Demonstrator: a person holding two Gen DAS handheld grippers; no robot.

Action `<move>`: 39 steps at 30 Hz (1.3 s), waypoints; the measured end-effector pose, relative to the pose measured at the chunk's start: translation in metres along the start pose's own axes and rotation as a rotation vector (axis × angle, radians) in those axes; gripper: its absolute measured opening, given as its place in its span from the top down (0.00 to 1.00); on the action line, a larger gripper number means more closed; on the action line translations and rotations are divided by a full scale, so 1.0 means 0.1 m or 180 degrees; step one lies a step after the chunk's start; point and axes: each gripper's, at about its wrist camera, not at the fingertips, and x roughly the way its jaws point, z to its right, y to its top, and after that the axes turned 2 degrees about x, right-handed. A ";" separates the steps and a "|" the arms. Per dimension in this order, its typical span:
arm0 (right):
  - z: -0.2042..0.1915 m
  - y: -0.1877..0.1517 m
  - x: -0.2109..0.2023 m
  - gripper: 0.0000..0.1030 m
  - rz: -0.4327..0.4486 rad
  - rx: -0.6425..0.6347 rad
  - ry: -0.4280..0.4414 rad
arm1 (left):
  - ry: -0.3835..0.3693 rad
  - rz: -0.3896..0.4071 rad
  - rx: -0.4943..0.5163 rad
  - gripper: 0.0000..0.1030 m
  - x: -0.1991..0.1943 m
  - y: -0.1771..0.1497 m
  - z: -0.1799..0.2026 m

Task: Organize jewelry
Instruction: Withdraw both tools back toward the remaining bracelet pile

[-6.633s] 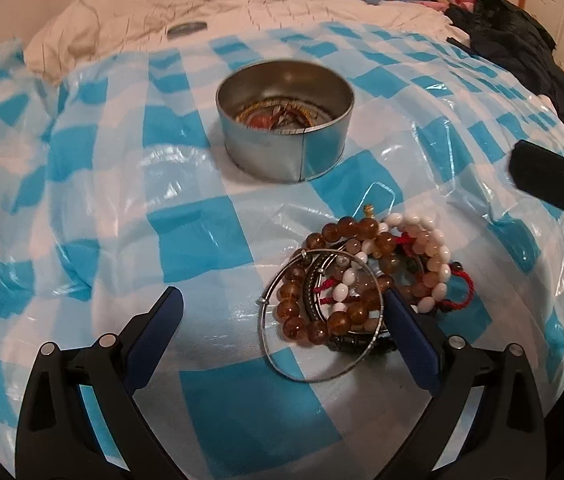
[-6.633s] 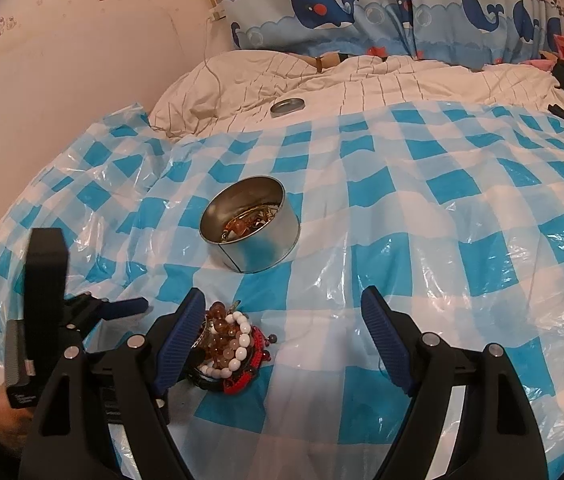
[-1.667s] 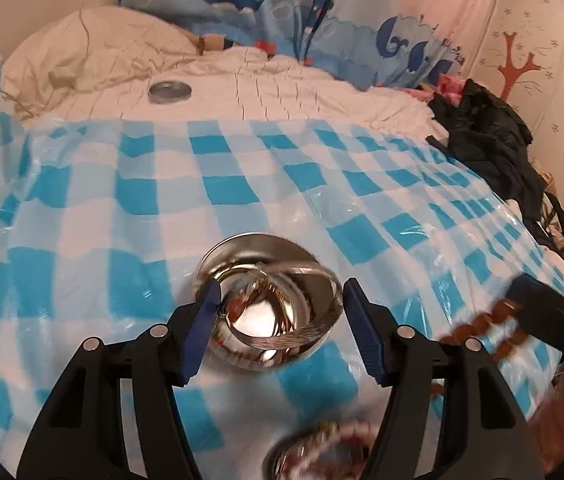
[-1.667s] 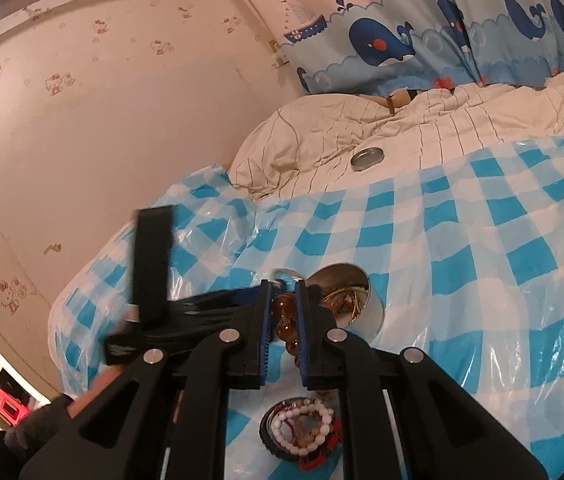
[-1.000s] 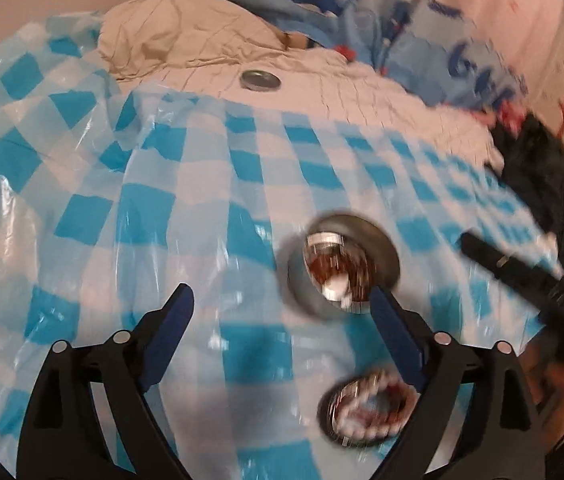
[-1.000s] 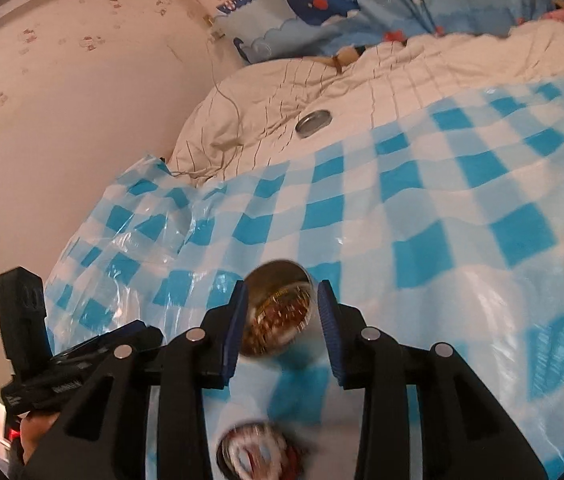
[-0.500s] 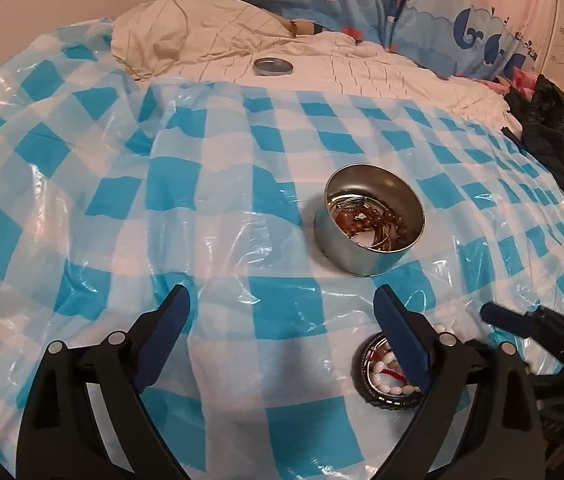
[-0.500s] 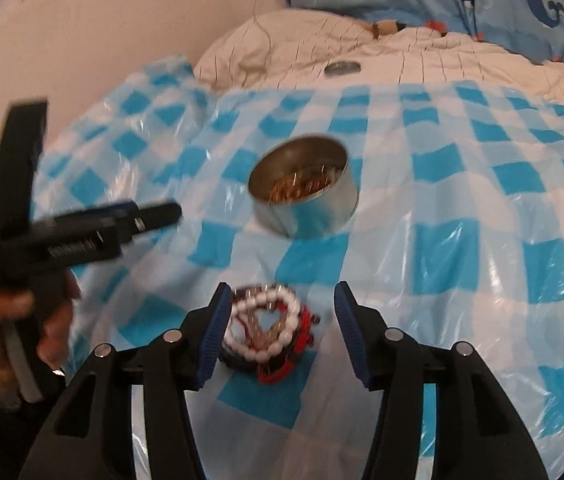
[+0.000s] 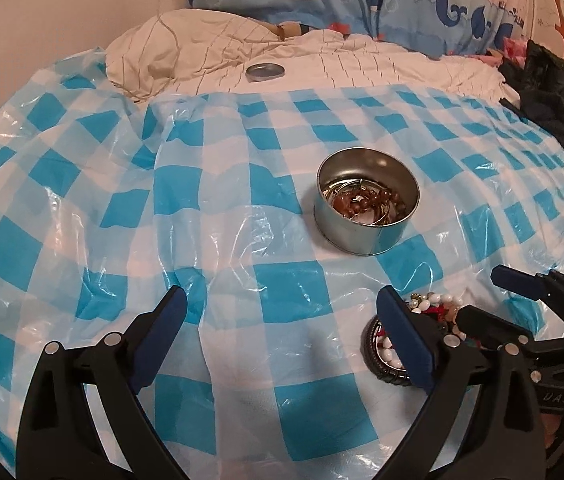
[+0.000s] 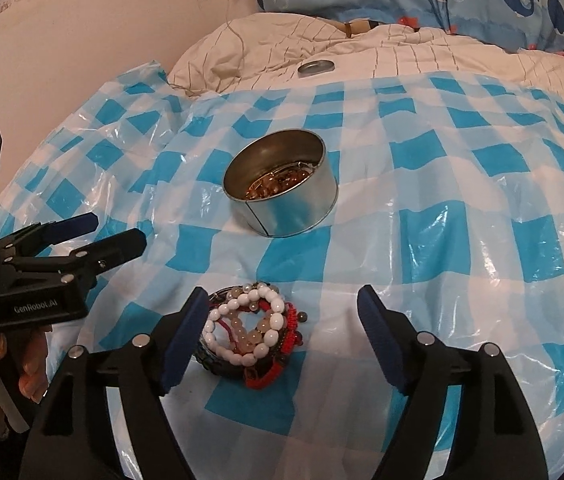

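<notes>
Both tongs spread wide over the checked sheet, nothing pinched in either.

The right gripper (image 10: 282, 316) has just been opening its jaws; the pile of bracelets (image 10: 252, 334) lies between them, just beside the left-hand blue pad, not pressed by either. The left gripper (image 9: 280, 320) hangs with its jaws wide apart over bare blue-and-white plastic sheet (image 9: 122, 208), the pile just outside its right-hand pad. A hand (image 10: 22, 364) grips its handle near the sheet's left edge. The round metal tin (image 10: 282, 200) stands upright mid-sheet, beyond the pile and apart from it, with brown beads and thin bangles inside. Its lid (image 10: 316, 66) lies on the cream quilt past the sheet's far edge.
</notes>
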 end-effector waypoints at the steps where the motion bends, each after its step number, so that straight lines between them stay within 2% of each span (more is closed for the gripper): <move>1: -0.01 0.00 0.01 0.25 0.0002 -0.0002 -0.0011 | 0.0001 0.0004 0.0004 0.11 0.00 0.00 0.01; 12: 0.03 0.03 0.05 0.17 0.0009 0.0038 -0.0032 | 0.0023 -0.0008 0.0048 0.11 0.04 0.06 0.07; 30: 0.06 0.10 0.12 0.15 -0.0025 0.0042 -0.0045 | 0.0055 -0.0050 0.0131 0.10 0.22 0.17 0.19; 38: 0.09 0.11 0.10 0.12 0.0037 0.0058 -0.0110 | 0.0059 -0.0052 0.0120 0.09 0.20 0.17 0.26; 39: 0.09 0.11 0.10 0.12 0.0055 0.0073 -0.0115 | 0.0115 -0.0034 0.0103 0.09 0.18 0.17 0.27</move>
